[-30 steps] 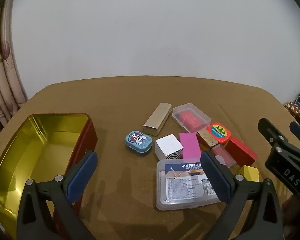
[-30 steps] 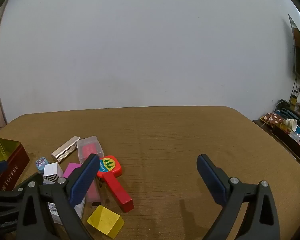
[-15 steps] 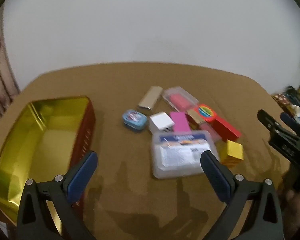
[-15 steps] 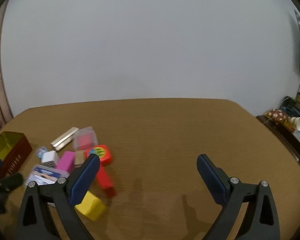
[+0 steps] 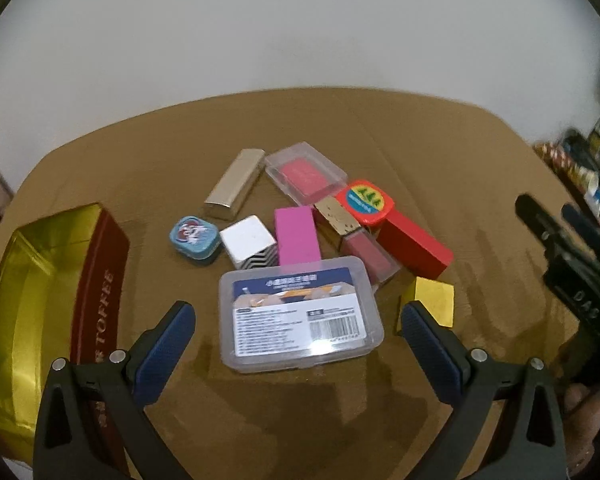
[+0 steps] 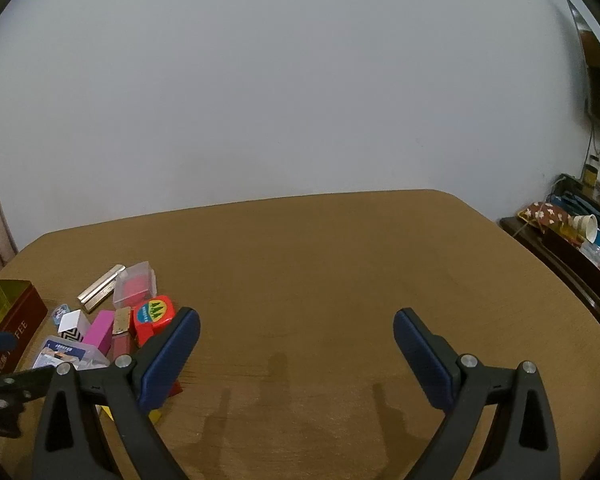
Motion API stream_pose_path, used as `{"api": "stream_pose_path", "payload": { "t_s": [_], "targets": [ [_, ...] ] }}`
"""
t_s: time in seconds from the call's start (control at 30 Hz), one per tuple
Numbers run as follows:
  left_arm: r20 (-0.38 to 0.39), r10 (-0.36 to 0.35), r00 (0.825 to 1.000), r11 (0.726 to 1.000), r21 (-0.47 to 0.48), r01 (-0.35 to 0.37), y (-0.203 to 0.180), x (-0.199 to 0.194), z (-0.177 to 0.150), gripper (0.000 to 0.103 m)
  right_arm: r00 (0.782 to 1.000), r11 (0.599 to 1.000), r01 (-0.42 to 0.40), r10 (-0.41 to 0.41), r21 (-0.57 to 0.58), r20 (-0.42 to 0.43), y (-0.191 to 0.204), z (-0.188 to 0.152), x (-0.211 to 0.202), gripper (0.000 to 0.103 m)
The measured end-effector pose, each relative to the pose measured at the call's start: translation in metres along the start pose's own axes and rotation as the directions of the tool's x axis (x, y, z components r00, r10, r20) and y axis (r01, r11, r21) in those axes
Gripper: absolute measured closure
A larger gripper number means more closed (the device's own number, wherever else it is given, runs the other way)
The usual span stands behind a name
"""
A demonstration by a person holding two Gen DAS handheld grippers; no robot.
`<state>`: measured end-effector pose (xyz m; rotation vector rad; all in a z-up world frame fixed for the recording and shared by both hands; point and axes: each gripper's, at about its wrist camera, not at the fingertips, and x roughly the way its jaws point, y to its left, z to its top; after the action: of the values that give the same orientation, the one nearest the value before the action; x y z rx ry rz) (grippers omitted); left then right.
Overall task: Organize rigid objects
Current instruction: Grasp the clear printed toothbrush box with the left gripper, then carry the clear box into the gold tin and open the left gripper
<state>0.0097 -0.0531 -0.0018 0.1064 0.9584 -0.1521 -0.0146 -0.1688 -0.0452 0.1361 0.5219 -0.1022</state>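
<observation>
**Fingers poised over a clutter of small boxes**

Fingers (image 5: 168,354) of the left gripper (image 5: 296,350) stand spread wide and empty, straddling a clear case (image 5: 298,316) at the near edge of the pile on the brown surface (image 5: 340,136). The right gripper (image 6: 296,354) is likewise open, over bare wood, with the pile off to its left. An open toffee tin (image 5: 36,292) waits just left of the heap, apparently the place for it all. The case looks light, stiff and slick; its short sides seem the best place to pinch, low down, since the smooth lid may slip. Behind it lie a pink block (image 5: 296,236), a blue tin (image 5: 194,236) and a red box (image 5: 414,246), touching or nearly so.
</observation>
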Motion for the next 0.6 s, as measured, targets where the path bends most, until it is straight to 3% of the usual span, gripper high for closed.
{"api": "stream_pose_path", "payload": {
  "t_s": [0.27,0.3,0.33,0.37,0.6],
  "targets": [
    [-0.074,0.001,0.997,1.0,0.024,0.0,-0.001,0.024,0.002,0.001,1.0,1.0,-0.016,0.016,0.014,-0.002,0.0,0.002,0.003,0.003],
    [-0.088,0.002,0.996,1.0,0.018,0.0,0.001,0.028,0.002,0.003,1.0,1.0,-0.017,0.017,0.014,0.001,0.001,0.001,0.002,0.003],
    [-0.099,0.0,0.995,1.0,0.013,0.001,0.002,0.031,0.001,0.011,1.0,1.0,-0.018,0.018,0.013,0.003,0.003,0.0,0.001,0.003],
    [-0.104,-0.009,0.995,1.0,0.011,0.01,0.004,0.033,0.001,0.011,1.0,1.0,-0.021,0.021,0.015,0.002,-0.003,0.002,-0.001,0.003],
    [-0.053,-0.04,0.998,0.999,0.004,0.04,0.004,0.011,-0.011,0.012,1.0,0.999,-0.025,0.025,0.027,-0.004,-0.004,0.006,-0.001,0.003]
  ]
}}
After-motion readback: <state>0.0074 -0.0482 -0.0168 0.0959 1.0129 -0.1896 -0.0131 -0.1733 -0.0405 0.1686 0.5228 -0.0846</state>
